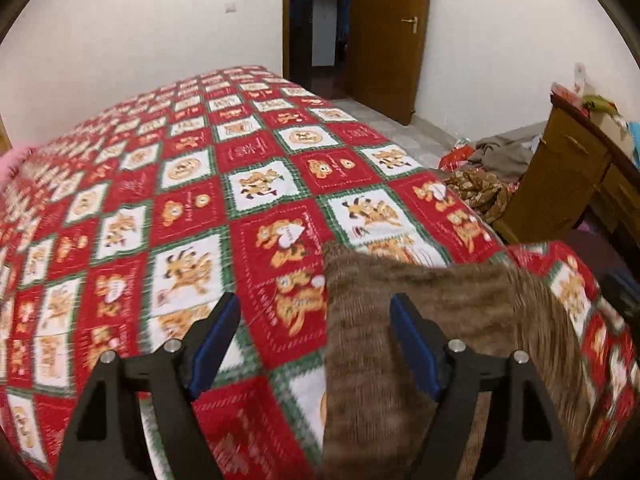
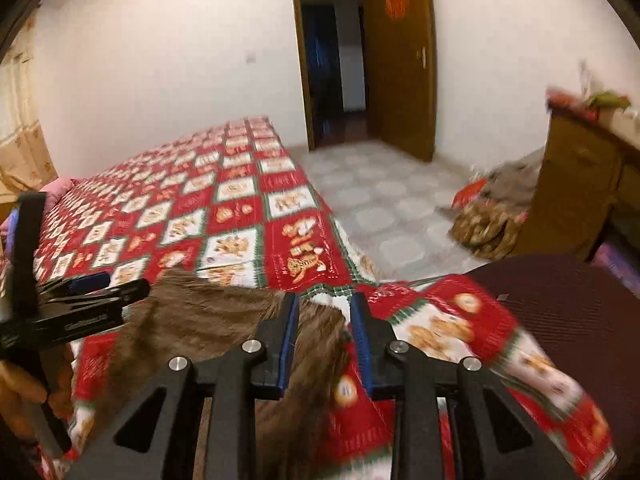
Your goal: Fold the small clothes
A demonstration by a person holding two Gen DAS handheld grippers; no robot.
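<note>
A small brown knitted garment (image 1: 420, 320) lies on the red, white and green patterned bedspread (image 1: 200, 200) near the bed's right corner. My left gripper (image 1: 316, 308) is open; its right finger is over the garment's left part and its left finger over the bedspread. In the right wrist view the garment (image 2: 208, 312) lies in front, blurred. My right gripper (image 2: 325, 308) has its jaws a small gap apart, with the garment's right edge between them; whether they pinch it is unclear. The left gripper (image 2: 104, 284) shows at the left, over the garment's left end.
The bedspread's corner is bunched up at the right (image 2: 460, 320) beside a dark seat (image 2: 580, 320). A wooden desk (image 1: 568, 176) stands at the right, with a pile of clothes (image 1: 488, 176) on the tiled floor (image 2: 380, 200). An open wooden door (image 1: 384, 36) is behind.
</note>
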